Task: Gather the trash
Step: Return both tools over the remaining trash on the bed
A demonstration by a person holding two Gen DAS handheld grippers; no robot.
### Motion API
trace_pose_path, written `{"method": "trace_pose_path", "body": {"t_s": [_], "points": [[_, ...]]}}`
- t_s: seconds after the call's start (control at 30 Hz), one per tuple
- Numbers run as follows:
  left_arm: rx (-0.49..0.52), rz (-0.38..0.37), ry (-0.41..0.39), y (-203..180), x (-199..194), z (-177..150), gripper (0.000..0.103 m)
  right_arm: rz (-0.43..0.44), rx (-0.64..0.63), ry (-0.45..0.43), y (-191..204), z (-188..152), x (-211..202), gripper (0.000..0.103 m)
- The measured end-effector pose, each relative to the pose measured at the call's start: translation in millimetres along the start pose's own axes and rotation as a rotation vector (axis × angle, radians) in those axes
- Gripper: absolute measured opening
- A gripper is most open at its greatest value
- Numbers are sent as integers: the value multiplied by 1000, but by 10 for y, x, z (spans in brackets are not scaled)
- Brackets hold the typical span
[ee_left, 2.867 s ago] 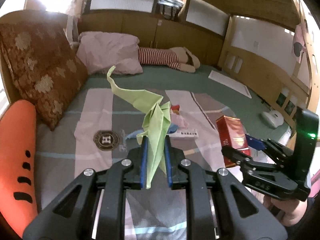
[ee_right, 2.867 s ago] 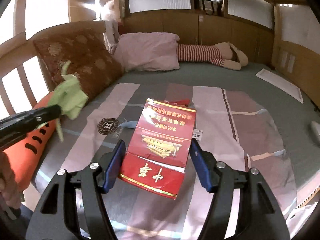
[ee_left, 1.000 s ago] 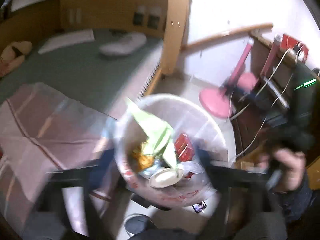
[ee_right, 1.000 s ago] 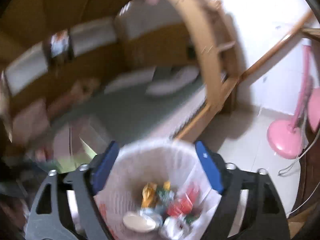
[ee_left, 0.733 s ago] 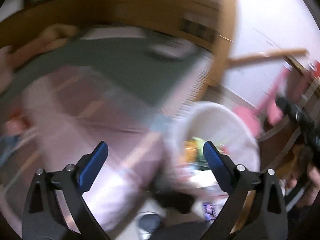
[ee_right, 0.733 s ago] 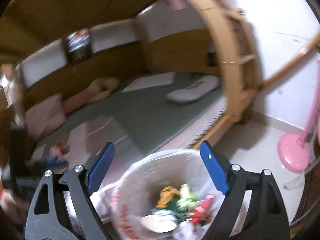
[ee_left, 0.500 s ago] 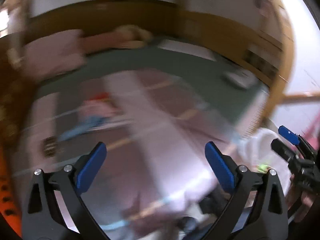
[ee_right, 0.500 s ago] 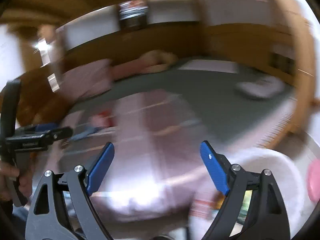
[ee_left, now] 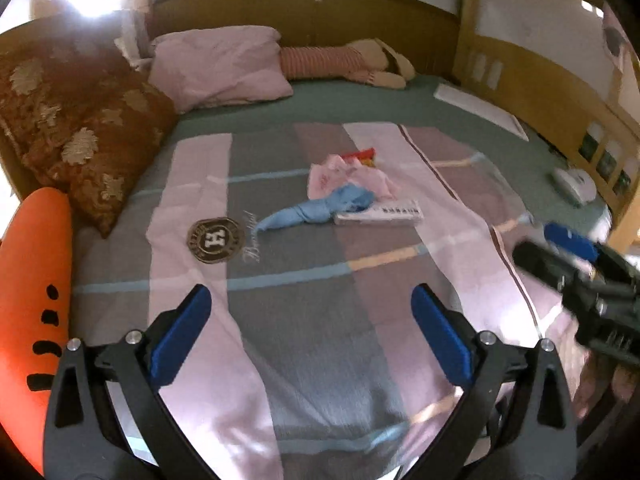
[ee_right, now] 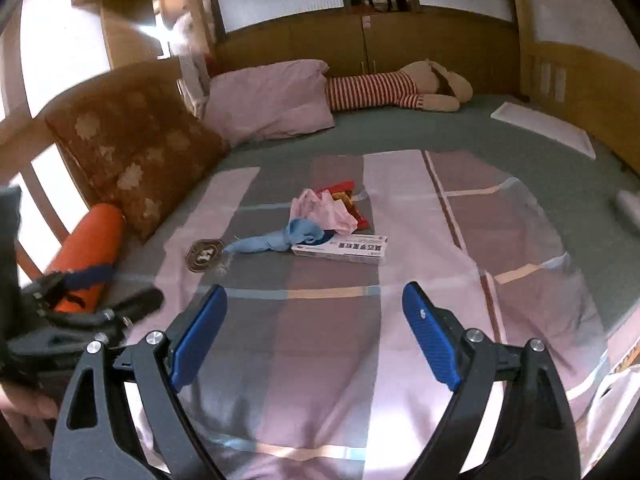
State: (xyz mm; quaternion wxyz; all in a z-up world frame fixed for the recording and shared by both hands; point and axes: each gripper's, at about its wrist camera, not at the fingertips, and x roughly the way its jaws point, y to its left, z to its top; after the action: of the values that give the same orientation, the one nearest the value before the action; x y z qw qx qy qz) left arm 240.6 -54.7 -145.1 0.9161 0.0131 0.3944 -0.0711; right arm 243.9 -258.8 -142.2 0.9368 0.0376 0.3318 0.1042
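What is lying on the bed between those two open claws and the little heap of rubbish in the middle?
Nothing visible. Only bare striped bedspread lies between the right gripper, the left gripper and the heap: blue paper, pink paper, a white box. Both jaws stand open and empty.

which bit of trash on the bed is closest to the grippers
The white medicine box, lying flat at the pile's near edge; the blue paper, pink paper and red wrapper sit farther back.

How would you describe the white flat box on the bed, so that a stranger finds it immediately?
Look at the striped blanket on the bed, where a small pile of trash lies. The white flat box lies at the pile's near edge, beside the twisted blue paper. It alone is rigid, rectangular and printed with dark text.
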Motion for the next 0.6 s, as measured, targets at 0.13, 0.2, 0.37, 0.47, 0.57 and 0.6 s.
{"method": "trace_pose_path", "body": {"t_s": [0.13, 0.2, 0.37, 0.47, 0.57, 0.6], "points": [[32, -23, -18, -157, -74, -38, 99, -3, 5, -6, -31, -33, -47, 87], [40, -25, -24, -195, -129, -50, 99, -8, -4, -4, -24, -38, -44, 87], [37, -14, -7, -172, -78, -69, 99, -5, -3, -1, -29, -36, -26, 87], [27, -10, -2, -145, -63, -67, 100, -5, -6, -5, -22, -37, -12, 87], [22, -14, -6, -139, -75, -62, 99, -6, -5, -1, -24, -41, -5, 87], [23, -14, -7, -142, -78, -60, 100, -6, -7, 0, -22, -42, 0, 87]]}}
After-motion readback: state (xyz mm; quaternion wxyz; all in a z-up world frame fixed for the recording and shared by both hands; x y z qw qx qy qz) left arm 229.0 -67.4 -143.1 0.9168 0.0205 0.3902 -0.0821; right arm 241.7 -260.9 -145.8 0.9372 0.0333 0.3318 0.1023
